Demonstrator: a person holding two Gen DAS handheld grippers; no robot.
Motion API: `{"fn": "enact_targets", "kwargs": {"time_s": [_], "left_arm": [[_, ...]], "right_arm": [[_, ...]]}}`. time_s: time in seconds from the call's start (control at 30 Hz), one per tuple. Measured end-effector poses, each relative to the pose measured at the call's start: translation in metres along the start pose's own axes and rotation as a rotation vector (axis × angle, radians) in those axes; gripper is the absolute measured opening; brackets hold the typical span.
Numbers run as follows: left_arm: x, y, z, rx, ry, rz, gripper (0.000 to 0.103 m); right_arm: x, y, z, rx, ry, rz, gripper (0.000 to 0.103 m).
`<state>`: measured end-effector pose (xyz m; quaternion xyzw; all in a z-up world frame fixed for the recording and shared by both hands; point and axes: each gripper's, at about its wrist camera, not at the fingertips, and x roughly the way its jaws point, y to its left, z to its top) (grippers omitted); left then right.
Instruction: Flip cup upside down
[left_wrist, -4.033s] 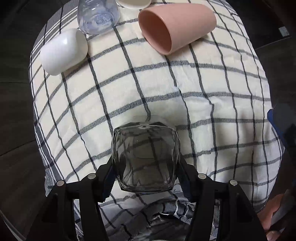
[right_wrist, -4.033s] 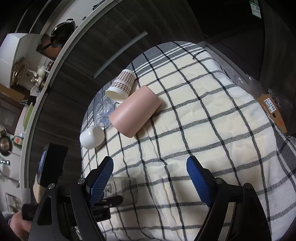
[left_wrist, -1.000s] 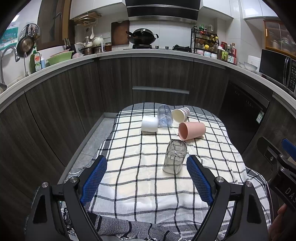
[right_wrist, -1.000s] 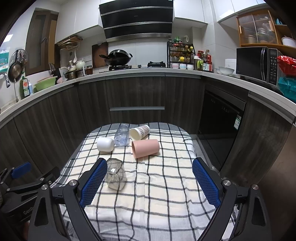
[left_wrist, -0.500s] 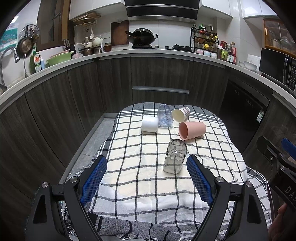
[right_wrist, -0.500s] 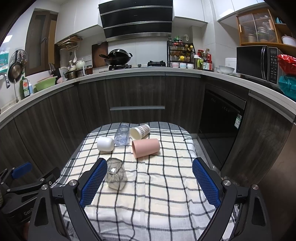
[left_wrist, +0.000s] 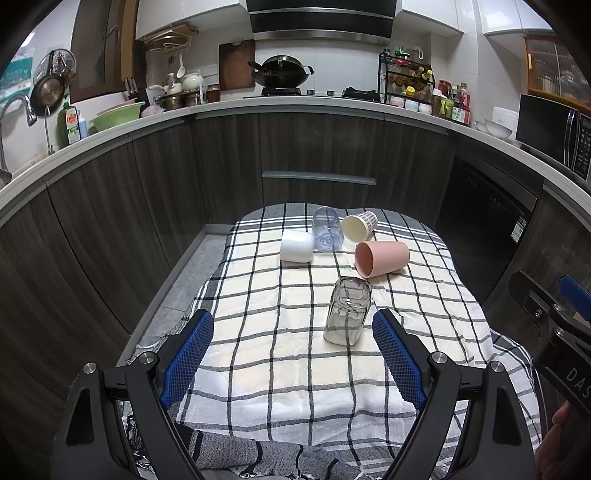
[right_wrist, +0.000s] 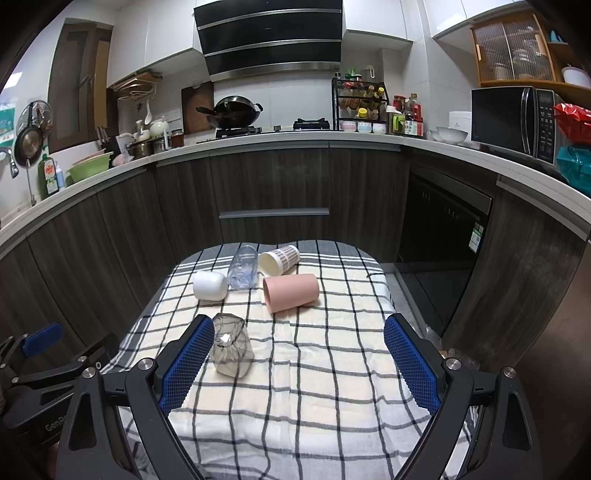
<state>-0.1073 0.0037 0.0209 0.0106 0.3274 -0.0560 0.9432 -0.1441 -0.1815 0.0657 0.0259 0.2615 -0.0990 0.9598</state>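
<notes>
A clear grey glass cup (left_wrist: 348, 316) stands upside down on the checked cloth (left_wrist: 280, 354), mouth down; it also shows in the right wrist view (right_wrist: 232, 348). My left gripper (left_wrist: 293, 354) is open and empty, held back from the table, the glass beyond its right finger. My right gripper (right_wrist: 299, 360) is open and empty, also held back; the glass sits just past its left finger. Behind the glass lie a pink cup (left_wrist: 382, 258), a white cup (left_wrist: 296, 245), a clear plastic cup (left_wrist: 327, 233) and a patterned paper cup (left_wrist: 359, 226), all on their sides.
The cloth covers a small table (right_wrist: 373, 266) in front of dark kitchen cabinets (right_wrist: 273, 192). The right gripper's body (left_wrist: 554, 332) shows at the right edge of the left wrist view; the left gripper's body (right_wrist: 48, 362) shows at the lower left of the right wrist view.
Four seconds ago my left gripper was shut on the glass close over the cloth. Now the glass stands free upside down and both grippers are drawn back. Nothing has moved in the last second.
</notes>
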Motion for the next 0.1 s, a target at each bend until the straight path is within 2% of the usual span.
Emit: {"fn": "enact_targets", "kwargs": {"time_s": [0.1], "left_arm": [[0.0026,0.0009,-0.0007,-0.003,0.011,0.011,0.088]], "right_arm": [[0.0011,-0.0001,-0.0026,0.005,0.004,-0.002,0.093]]}}
